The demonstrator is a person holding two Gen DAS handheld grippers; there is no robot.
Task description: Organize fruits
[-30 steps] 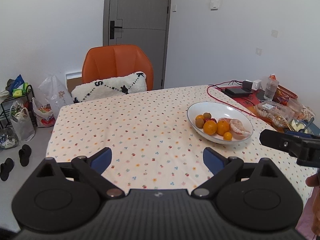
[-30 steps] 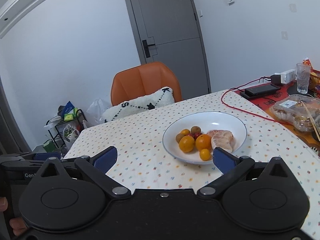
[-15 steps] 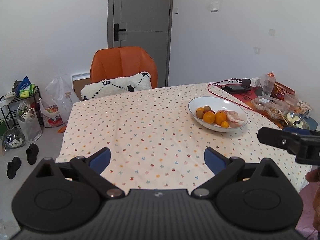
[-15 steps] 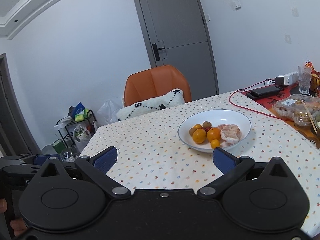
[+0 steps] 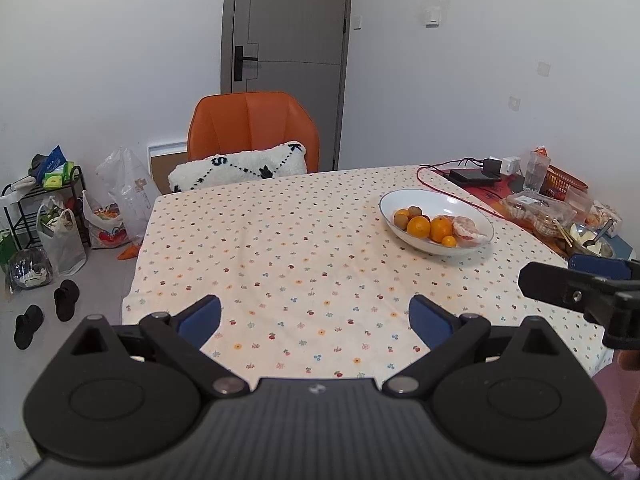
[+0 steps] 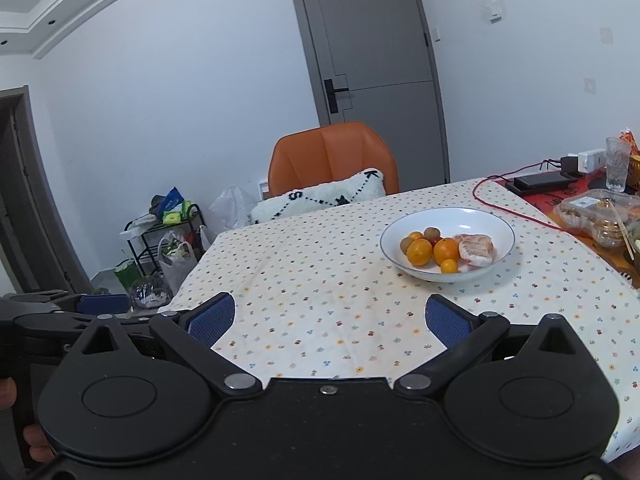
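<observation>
The left gripper [image 5: 316,314] is held level with its blue-padded fingers [image 5: 200,314] spread wide and nothing between them. The right gripper [image 6: 328,316] is beside it, fingers [image 6: 446,320] likewise wide apart and empty. Both hover, touching nothing.

A white bowl [image 6: 496,222] holds orange fruits [image 6: 420,252] and brown ones [image 6: 407,243], on a cream tablecloth [image 6: 312,280] dotted with small coloured flowers. On the far side stands an orange chair [image 6: 332,156] with a white, black-patterned cushion [image 6: 320,200]; a red cable [image 6: 504,206] lies right.
</observation>
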